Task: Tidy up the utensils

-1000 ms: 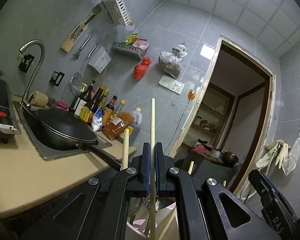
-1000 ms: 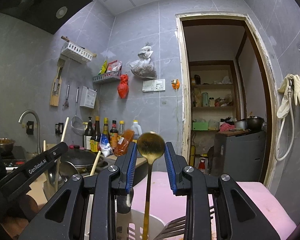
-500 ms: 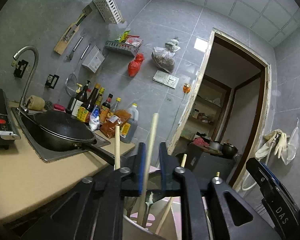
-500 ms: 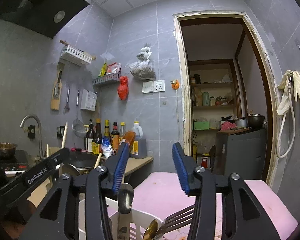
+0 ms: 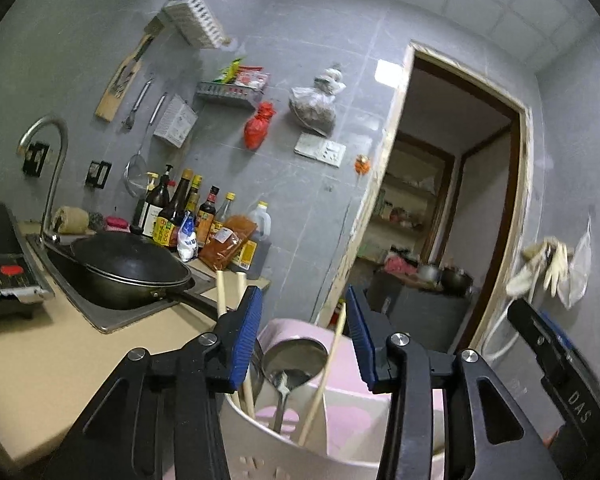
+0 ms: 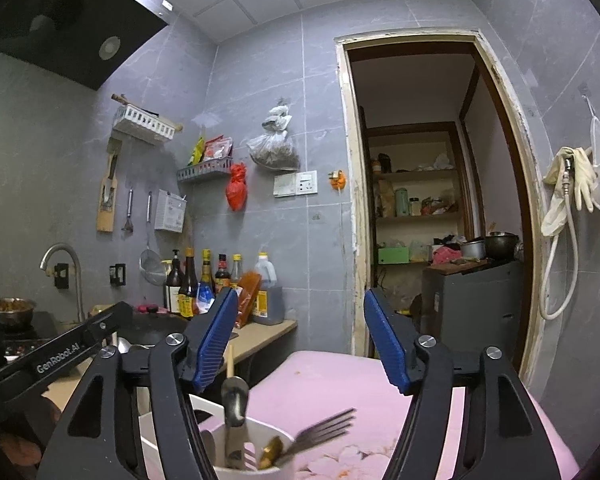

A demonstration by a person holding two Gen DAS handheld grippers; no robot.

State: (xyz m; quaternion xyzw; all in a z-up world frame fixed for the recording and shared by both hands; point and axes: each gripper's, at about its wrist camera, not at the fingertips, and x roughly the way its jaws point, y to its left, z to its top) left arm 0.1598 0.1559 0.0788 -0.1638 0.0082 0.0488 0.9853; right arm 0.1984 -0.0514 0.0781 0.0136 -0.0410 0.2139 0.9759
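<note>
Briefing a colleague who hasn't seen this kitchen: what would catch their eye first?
The white utensil holder right below the open left gripper, with chopsticks and a ladle inside. Then the black wok in the sink at left, and bottles behind it.

white holder (image 6: 288, 465), fork (image 6: 320, 428), chopsticks (image 5: 318, 392) standing inside

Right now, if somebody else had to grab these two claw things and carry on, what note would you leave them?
Left gripper: open, jaws have just been opening; nothing gripped. A chopstick leans in the white holder below it, beside a ladle.
Right gripper: open, jaws have just been opening; empty. The gold spoon and a fork sit in the holder's round cup.
Done: chopstick and spoon are in the holder.
Left: no other loose utensils are in view; look around before reaching.
</note>
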